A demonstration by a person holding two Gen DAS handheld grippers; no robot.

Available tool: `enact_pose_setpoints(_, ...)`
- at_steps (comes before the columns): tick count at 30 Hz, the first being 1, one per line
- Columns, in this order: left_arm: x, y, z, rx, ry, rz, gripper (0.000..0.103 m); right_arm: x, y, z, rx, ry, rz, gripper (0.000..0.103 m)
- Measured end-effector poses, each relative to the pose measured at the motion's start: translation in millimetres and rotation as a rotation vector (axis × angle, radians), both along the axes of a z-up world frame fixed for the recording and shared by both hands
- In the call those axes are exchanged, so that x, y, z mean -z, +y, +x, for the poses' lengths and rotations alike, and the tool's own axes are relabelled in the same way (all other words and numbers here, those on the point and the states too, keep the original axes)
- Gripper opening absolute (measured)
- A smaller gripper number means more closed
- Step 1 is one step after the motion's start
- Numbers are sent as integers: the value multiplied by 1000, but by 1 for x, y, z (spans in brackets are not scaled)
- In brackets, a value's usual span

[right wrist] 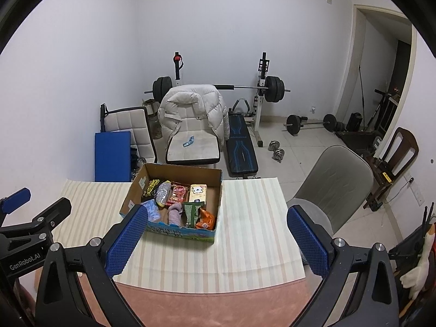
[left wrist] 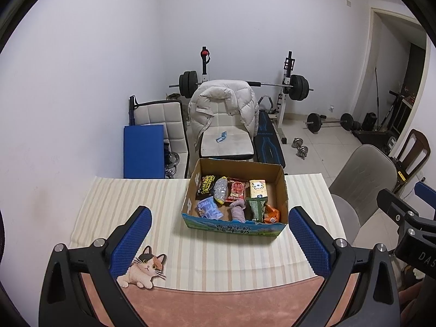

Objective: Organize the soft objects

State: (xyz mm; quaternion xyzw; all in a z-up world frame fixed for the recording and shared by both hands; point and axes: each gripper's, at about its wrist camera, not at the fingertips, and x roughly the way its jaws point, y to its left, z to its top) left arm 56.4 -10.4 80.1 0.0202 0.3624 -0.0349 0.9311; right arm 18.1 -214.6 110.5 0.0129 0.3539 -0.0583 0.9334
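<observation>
At 12 o'clock on counter (left wrist: 245, 259): cardboard box (left wrist: 282, 188), packed to corral soft goods. Left hand-held gripper (left wrist: 220, 241) spread apart, empty. Right hand-held gripper (right wrist: 215, 241) likewise, for approach.

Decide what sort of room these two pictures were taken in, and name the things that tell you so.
Most likely a room in a home, used as both gym and dining space. A barbell with black plates rests on a rack by the wall, a white puffer jacket hangs over a chair, and a striped cloth-covered table holds a cardboard box of snack packets.
</observation>
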Motion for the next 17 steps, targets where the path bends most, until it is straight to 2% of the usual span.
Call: enact_pose_setpoints(17,-1,4,1,-21,-17,-2,103,-2,-1,1,-2,-3,0,103)
